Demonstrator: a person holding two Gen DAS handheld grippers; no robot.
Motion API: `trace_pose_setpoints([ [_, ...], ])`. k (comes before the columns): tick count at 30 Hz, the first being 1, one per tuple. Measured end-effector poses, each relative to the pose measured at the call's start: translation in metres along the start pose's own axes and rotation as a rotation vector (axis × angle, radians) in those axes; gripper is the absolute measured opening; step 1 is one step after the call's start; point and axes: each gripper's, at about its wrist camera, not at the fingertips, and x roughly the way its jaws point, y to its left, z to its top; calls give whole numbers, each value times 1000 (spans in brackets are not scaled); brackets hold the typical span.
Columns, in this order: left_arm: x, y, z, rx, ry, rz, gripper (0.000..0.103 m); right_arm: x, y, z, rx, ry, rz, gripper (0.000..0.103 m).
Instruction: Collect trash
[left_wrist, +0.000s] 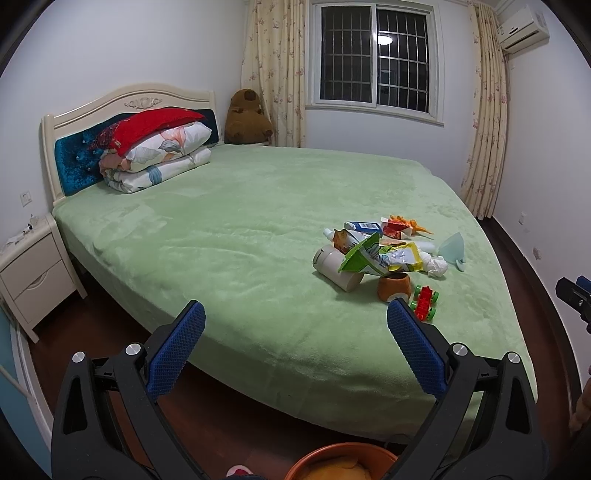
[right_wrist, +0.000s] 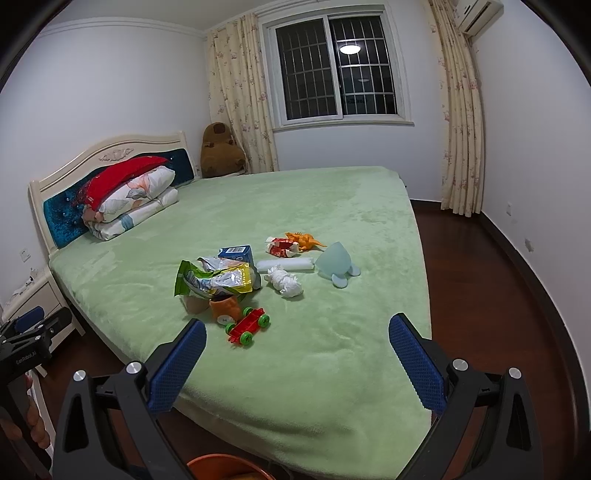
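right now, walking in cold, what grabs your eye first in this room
A jumble of wrappers, cartons and toys sits on the pale green bed, with a red toy car at its near edge. Folded bedding topped by a red pillow is stacked against the headboard, and both claws, left and right, are open.

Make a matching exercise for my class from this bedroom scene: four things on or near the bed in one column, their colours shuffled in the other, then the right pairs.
Things:
1. Toy car
2. Crumpled tissue
3. Milk carton
4. Plush bear

Colours:
A. Brown
B. Blue
C. Red with green wheels
D. White

Pairs: 1-C, 2-D, 3-B, 4-A
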Motion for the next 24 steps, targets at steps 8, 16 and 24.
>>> trace_pose_setpoints([
  [8,-4,3,3,-8,7,-6,97,-3,1,0,-1,0,3,98],
  [16,-4,3,4,-10,14,-9,97,-6,3,0,-6,-6,8,98],
  [24,-3,3,5,-10,15,-10,97,-6,4,0,-7,-4,15,98],
])
